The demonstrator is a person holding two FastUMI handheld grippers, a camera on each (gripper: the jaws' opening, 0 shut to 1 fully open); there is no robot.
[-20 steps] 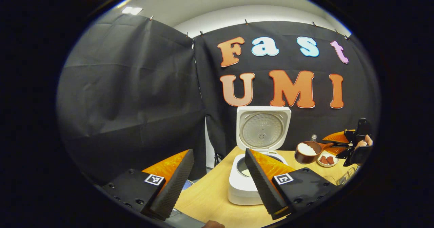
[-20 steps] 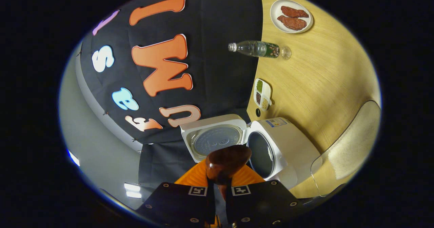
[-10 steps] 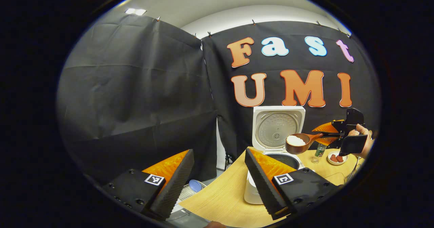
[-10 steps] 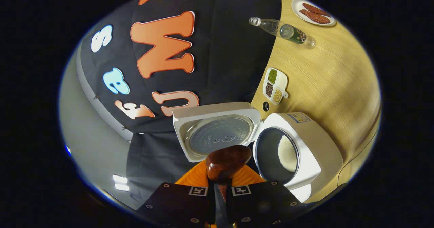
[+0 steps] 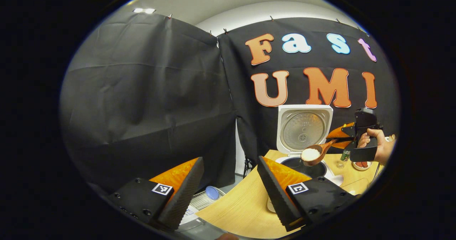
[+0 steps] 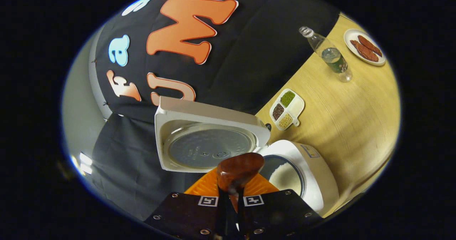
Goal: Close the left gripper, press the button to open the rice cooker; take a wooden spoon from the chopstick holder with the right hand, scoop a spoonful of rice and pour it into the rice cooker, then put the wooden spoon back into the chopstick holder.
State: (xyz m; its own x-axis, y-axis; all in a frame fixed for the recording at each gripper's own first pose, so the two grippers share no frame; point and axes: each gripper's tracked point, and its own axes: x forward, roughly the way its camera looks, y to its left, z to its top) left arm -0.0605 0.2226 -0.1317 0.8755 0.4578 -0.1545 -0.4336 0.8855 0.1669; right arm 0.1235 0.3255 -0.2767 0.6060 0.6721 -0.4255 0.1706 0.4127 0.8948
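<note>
The white rice cooker [image 5: 305, 127] stands open on the wooden table, lid upright, some rice in its pot [image 6: 285, 174]. In the left gripper view the wooden spoon [image 5: 313, 153], heaped with white rice, hangs tilted just above the pot, held by the right gripper [image 5: 337, 138] in a person's hand [image 5: 377, 146]. In the right gripper view the spoon's brown back [image 6: 239, 167] rises between the two fingers of my right gripper [image 6: 231, 196], which is shut on its handle. My left gripper [image 5: 229, 183] is open and holds nothing, well back from the cooker.
Behind the cooker lie a small divided dish of beans [image 6: 286, 108], a clear bottle [image 6: 329, 54] and a plate of brown pieces [image 6: 365, 47]. Below the table's left edge [image 5: 228, 204] sits a rack with a blue lid [image 5: 212, 192].
The right gripper has carried the rice-filled spoon left and down over the cooker's pot and begun tipping it. The left gripper view has swung left, away from the cooker.
</note>
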